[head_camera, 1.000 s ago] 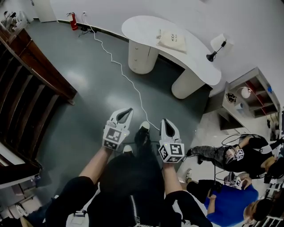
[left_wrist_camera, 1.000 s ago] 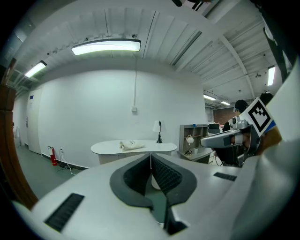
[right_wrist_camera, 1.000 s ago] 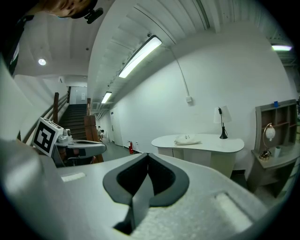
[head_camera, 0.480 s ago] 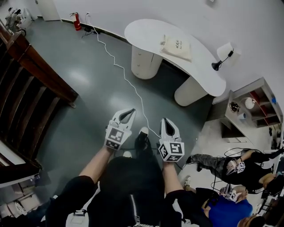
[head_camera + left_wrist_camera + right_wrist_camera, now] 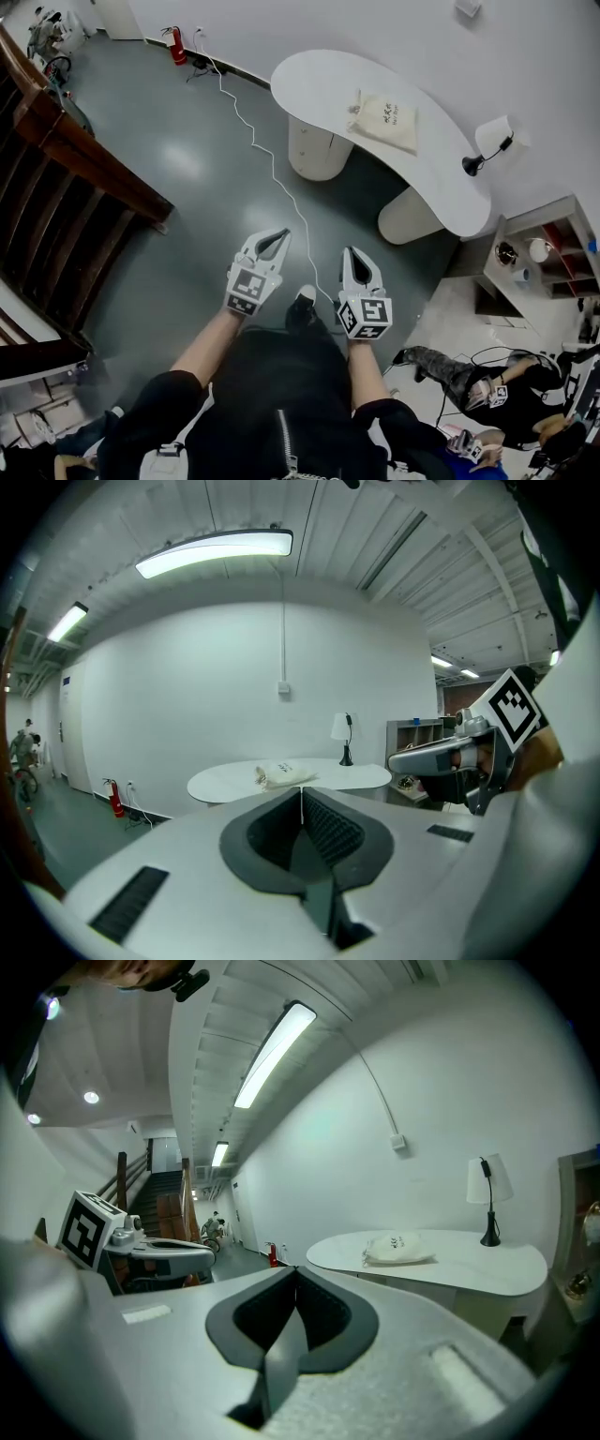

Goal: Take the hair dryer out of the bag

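Observation:
A cream cloth bag (image 5: 384,120) with dark print lies flat on a curved white table (image 5: 319,75) across the room. The same bag (image 5: 281,773) shows small in the left gripper view, and the bag (image 5: 398,1248) shows again in the right gripper view. No hair dryer is visible. My left gripper (image 5: 280,232) and right gripper (image 5: 349,251) are held side by side at waist height over the grey floor, far short of the table. Both point toward it. The left gripper (image 5: 301,790) and right gripper (image 5: 296,1269) are shut, with nothing between the pads.
A small lamp (image 5: 489,147) stands at the table's right end. A white cable (image 5: 272,169) runs across the floor to a wall socket beside a fire extinguisher (image 5: 176,47). Wooden stair railing (image 5: 84,178) is at the left, a shelf unit (image 5: 539,248) at the right. People (image 5: 492,398) sit at the lower right.
The table and bag have shifted lower and rightward in the head view as I walk forward. Both grippers stay shut in the same pose.

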`<action>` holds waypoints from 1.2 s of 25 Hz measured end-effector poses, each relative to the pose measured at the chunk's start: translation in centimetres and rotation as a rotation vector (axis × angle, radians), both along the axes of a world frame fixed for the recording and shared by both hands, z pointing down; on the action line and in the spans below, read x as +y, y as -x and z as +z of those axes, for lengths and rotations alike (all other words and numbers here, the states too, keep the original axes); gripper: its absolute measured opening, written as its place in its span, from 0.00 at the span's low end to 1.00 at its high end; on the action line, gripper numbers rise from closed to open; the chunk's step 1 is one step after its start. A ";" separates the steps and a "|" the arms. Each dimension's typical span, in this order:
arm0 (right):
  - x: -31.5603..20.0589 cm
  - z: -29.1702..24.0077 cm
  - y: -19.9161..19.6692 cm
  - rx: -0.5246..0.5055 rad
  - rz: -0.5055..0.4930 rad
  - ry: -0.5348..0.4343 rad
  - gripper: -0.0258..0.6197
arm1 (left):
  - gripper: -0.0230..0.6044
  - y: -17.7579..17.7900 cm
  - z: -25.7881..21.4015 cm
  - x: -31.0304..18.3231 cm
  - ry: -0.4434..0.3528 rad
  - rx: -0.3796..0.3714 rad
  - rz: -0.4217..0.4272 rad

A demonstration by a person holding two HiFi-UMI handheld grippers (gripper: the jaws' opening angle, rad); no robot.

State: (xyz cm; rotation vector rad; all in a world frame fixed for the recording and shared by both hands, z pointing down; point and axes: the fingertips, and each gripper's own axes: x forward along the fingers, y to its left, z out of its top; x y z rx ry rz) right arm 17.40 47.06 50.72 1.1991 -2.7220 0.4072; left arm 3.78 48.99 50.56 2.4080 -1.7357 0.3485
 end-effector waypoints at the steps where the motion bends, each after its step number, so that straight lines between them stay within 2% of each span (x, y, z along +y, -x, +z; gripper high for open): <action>1: -0.9 0.0 0.0 -0.002 -0.006 0.002 0.04 | 0.06 0.0 0.0 -0.7 0.001 -0.004 -0.006; 13: -9.9 0.0 -0.7 -0.019 -0.059 0.011 0.04 | 0.06 -0.6 -0.5 -8.5 0.010 -0.033 -0.057; 19: -11.9 0.2 -1.7 -0.029 -0.050 0.021 0.04 | 0.06 -1.3 -0.5 -10.9 0.009 -0.032 -0.061; 30: -15.9 0.4 -0.6 -0.012 -0.062 0.019 0.04 | 0.06 -0.4 0.1 -15.4 0.008 -0.010 -0.070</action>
